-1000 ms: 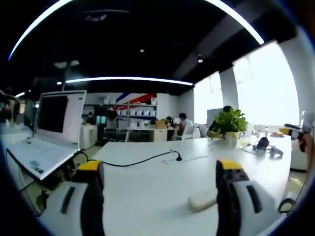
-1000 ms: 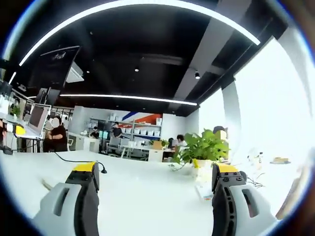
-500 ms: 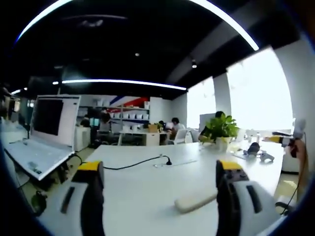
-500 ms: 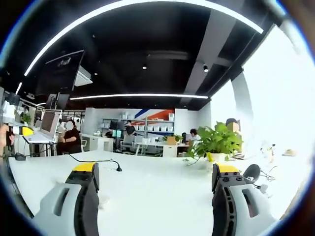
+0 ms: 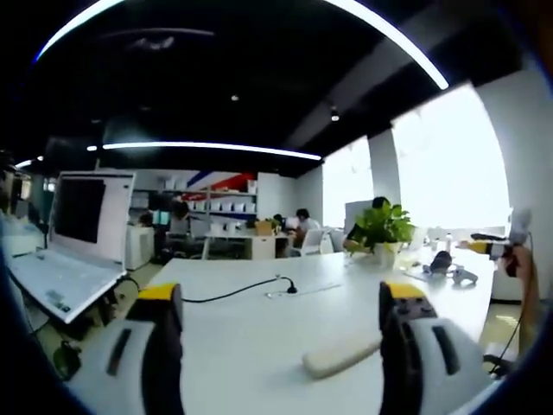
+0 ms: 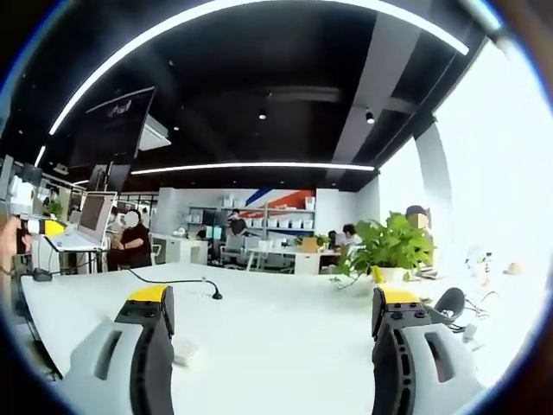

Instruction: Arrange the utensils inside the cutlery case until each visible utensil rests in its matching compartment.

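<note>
Between the left gripper (image 5: 281, 320) jaws, a pale bar (image 5: 341, 356) on the table (image 5: 251, 346)

In the left gripper view, the white surface (image 5: 259, 333) runs wide and bare through the middle of the frame. A pale flat bar (image 5: 340, 356) lies on it at the lower right, just inside the right jaw. A black cable (image 5: 238, 290) snakes across the middle, farther back. A potted plant (image 5: 380, 232) and some small things (image 5: 451, 264) stand at the far right. An open laptop (image 5: 65, 242) sits on the left.

In the right gripper view, the surface (image 6: 276, 333) is open between the jaws. A small white block (image 6: 184, 352) rests at the lower left, next to the left jaw. A cable (image 6: 173, 280) lies in the middle left, and a plant (image 6: 387, 251) stands at the right.
</note>
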